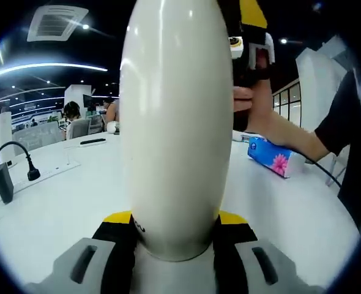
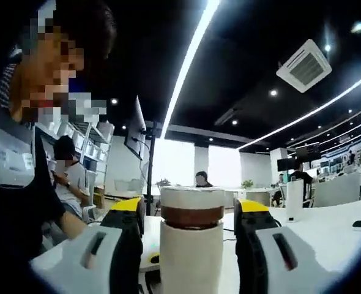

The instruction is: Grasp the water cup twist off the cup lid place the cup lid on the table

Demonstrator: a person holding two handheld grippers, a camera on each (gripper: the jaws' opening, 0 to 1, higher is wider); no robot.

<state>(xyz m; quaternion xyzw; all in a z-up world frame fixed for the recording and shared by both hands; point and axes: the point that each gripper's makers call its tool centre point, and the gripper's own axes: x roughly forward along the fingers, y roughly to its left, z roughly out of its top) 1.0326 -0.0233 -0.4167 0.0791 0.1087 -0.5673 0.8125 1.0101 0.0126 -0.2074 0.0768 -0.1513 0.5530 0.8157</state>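
A tall white water cup (image 1: 174, 122) stands up the middle of the left gripper view, and my left gripper (image 1: 175, 226) is shut on its lower body, with the yellow-tipped jaws pressing both sides. Beside the cup's top at the upper right, a hand (image 1: 254, 110) holds my right gripper (image 1: 251, 55). In the right gripper view the white cup lid (image 2: 192, 197) sits above a brown band (image 2: 192, 217) on the cup body (image 2: 191, 263). My right gripper (image 2: 189, 220) straddles the lid, open, with a thin gap showing on each side.
The white table (image 1: 64, 196) carries a blue tissue pack (image 1: 271, 156) to the right and a black plug with its cable (image 1: 27, 171) to the left. A person's dark sleeve (image 1: 346, 122) fills the right edge. People sit at desks farther back.
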